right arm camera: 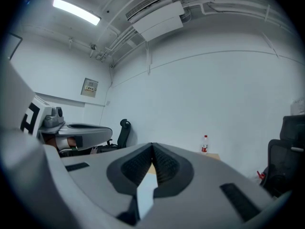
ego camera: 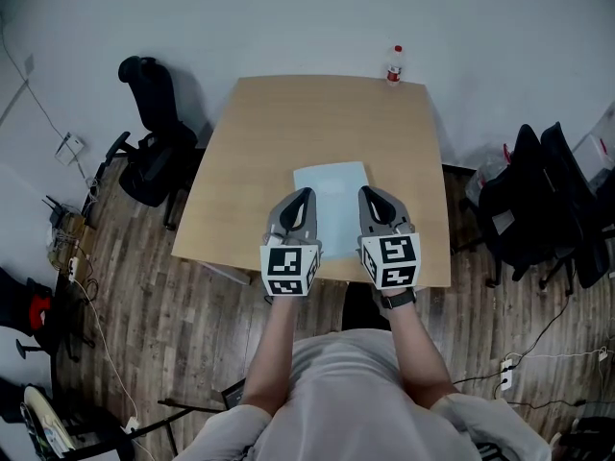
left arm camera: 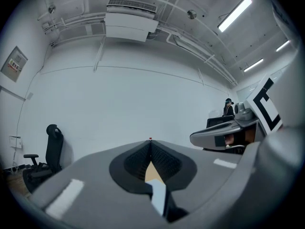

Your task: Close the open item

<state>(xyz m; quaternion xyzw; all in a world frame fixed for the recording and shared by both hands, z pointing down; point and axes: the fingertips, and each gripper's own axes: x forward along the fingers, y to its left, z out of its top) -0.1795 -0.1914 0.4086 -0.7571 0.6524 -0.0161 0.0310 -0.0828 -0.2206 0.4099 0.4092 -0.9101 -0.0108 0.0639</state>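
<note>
The pale blue folder (ego camera: 332, 182) lies flat on the table (ego camera: 288, 123), between the left hand-held gripper (ego camera: 303, 196) and the right hand-held gripper (ego camera: 369, 194), equally near each. Both are pinched closed and empty.

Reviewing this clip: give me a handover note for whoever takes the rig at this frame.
Grippers: left tongs and right tongs both shut, empty, side by side over the near edge of the light wooden table.
Things: pale blue flat rectangular item lies on that table, partly under both tongs.
Done: item looks flat; whether it is fully closed, I cannot tell.
Left: check it, press it shut if needed.
</note>
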